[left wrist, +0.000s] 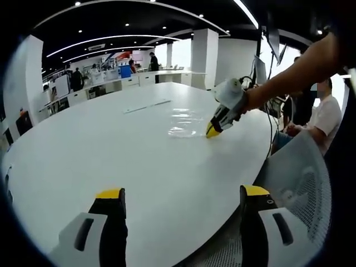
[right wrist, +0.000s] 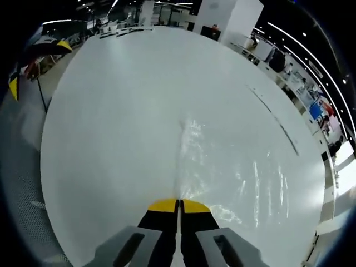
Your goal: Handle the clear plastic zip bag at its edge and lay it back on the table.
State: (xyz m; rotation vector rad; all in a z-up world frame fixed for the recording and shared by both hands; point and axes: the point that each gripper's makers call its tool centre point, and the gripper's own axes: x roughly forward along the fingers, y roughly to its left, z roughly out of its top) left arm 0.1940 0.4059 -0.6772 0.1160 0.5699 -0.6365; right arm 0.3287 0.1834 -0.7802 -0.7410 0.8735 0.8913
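table (left wrist: pixel 83 144) — large, white, rounded edge, bare apart from a thin strip lying far across it (left wrist: pixel 147 105). no readable writing anywhere. clear plastic zip bag (right wrist: pixel 233 167) lies flat on the tabletop, glossy and wrinkled, nothing visible inside. right gripper (right wrist: pixel 179 204) — yellow-tipped jaws pressed together on the bag's near edge. left gripper (left wrist: pixel 181 194) hovers over the table's near rim, well apart from the bag, jaws spread wide.

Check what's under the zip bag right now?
The white table shows through the clear zip bag, which lies flat. The right gripper pinches its near edge; nothing else seen beneath it.
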